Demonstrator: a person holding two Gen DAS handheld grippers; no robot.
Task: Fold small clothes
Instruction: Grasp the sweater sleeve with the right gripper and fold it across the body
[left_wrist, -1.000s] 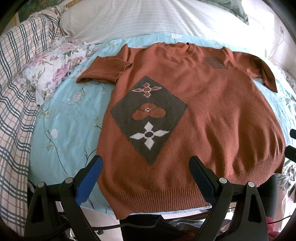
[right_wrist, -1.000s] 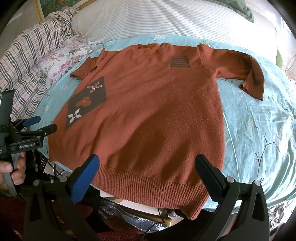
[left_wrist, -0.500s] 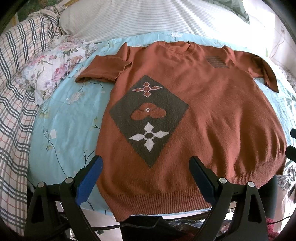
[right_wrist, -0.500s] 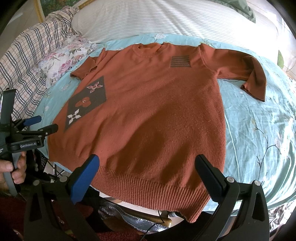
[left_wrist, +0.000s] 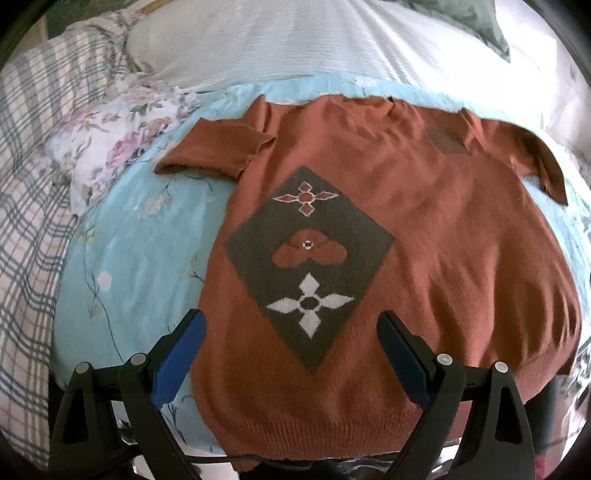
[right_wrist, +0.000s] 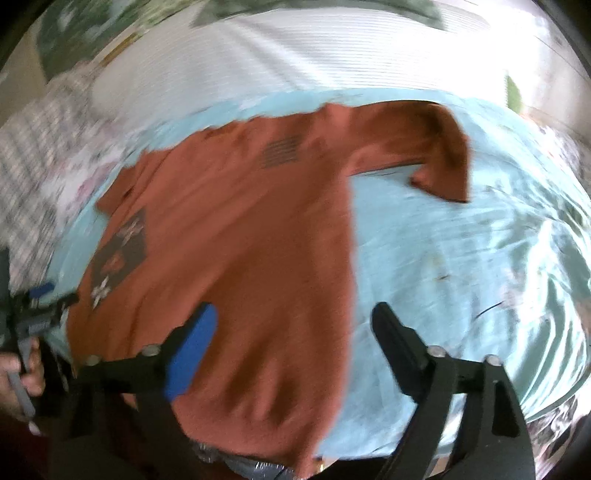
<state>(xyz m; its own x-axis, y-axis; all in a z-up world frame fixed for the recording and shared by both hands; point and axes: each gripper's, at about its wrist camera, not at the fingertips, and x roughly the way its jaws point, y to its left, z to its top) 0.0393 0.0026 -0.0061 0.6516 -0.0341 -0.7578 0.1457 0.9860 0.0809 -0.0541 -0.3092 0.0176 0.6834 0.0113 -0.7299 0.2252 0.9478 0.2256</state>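
Left wrist view: the left tongs (left_wrist: 291, 332) stand wide open and empty at the bottom of the frame. An orange sweater (left_wrist: 424, 229) lies spread flat on a light blue bedsheet (left_wrist: 140, 266), filling the centre and right. Its ribbed hem sits at the bottom centre, passing between the two fingers, and a dark diamond patch (left_wrist: 308, 258) with flower motifs lies just above the gap. One short sleeve (left_wrist: 214, 155) reaches to the upper left. A floral pillow (left_wrist: 107, 147) and a plaid blanket (left_wrist: 33, 206) fill the left side.

Right wrist view, which is blurred: the right tongs (right_wrist: 295, 332) are also spread wide, gripping nothing. The sweater (right_wrist: 240, 236) occupies the centre and left; its right side edge runs down between the fingers, so the blue-padded finger (right_wrist: 192, 354) overlaps the cloth and the black finger overlaps bare bedsheet (right_wrist: 461, 266). The other sleeve (right_wrist: 439, 147) lies at the upper right. The left tongs (right_wrist: 40, 306) appear at the left edge, held in a hand (right_wrist: 22, 376).
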